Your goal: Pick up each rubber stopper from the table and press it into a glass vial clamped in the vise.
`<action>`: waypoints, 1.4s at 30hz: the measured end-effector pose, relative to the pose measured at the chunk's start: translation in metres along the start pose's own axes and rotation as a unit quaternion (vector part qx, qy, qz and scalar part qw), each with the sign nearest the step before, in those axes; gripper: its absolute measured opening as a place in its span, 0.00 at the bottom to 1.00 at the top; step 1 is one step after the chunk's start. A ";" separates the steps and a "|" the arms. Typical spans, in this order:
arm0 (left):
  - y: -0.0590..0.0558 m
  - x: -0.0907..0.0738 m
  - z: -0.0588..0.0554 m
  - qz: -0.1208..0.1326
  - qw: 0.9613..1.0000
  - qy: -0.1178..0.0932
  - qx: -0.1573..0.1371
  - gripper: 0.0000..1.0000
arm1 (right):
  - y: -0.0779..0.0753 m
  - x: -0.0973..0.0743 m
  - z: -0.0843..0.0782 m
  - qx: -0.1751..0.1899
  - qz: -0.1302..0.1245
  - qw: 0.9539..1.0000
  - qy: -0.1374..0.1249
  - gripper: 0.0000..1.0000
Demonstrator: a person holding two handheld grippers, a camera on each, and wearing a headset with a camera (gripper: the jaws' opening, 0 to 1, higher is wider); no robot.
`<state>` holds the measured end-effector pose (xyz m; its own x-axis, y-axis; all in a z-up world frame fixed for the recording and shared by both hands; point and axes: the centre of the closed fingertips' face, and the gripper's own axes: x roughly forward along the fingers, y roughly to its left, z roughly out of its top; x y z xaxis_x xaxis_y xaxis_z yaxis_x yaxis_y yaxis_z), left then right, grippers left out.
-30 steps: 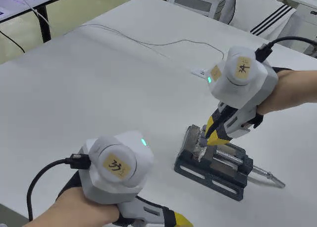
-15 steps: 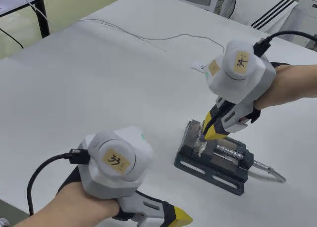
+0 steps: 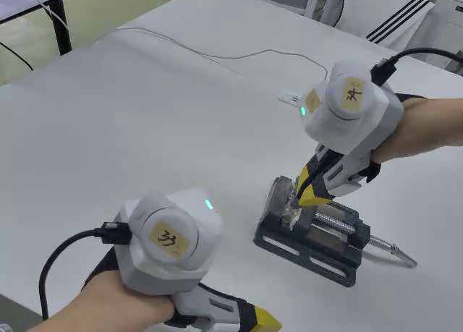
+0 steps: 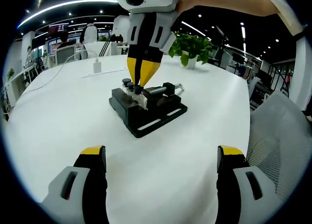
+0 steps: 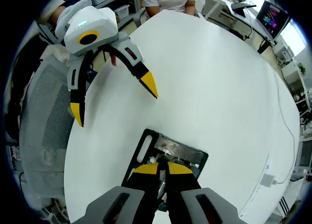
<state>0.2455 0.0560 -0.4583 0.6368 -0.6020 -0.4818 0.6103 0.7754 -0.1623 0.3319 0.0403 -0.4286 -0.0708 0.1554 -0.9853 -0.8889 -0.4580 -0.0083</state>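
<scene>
Down at the left, we've got the left gripper (image 4: 161, 153) hanging low over the bare table (image 3: 145, 115) with its jaws spread wide and nothing between them. The right gripper view shows it that way too, yellow tips well apart. It's a good way short of the vise (image 3: 311, 241) and not touching it. Moving right, the vise sits flat on the table with its screw handle poking out the far side. Clamped in its jaws is a short row of vials (image 4: 130, 86), and in the left gripper view they've got dark stoppers (image 4: 126, 81) on top, though they're too small for us to say how far in they sit. Right over that row is the right gripper (image 3: 307, 194), pointing nose-down with its tips pressed together at the vial tops. We can't tell if there's a stopper pinched in there or whether the tips are touching the glass. Farther back on the table there's a small white plug (image 3: 289, 97) with a thin cable (image 3: 217, 57) trailing off to the left.
</scene>
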 end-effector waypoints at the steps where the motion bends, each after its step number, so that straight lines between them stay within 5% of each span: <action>1: 0.000 0.000 0.000 0.000 1.000 0.000 0.000 0.94 | 0.000 0.000 0.000 0.000 0.000 1.000 0.001 0.00; 33: 0.003 0.011 0.002 -0.006 1.000 -0.006 -0.011 0.93 | 0.003 0.003 0.003 0.050 0.008 0.998 0.028 0.00; 42: 0.009 0.013 0.003 -0.005 1.000 -0.009 -0.015 0.93 | 0.002 0.003 0.002 0.068 0.020 0.997 0.016 0.00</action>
<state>0.2610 0.0546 -0.4636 0.6383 -0.6134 -0.4650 0.6032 0.7739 -0.1928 0.3289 0.0411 -0.4317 -0.0947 0.1111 -0.9893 -0.9390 -0.3399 0.0518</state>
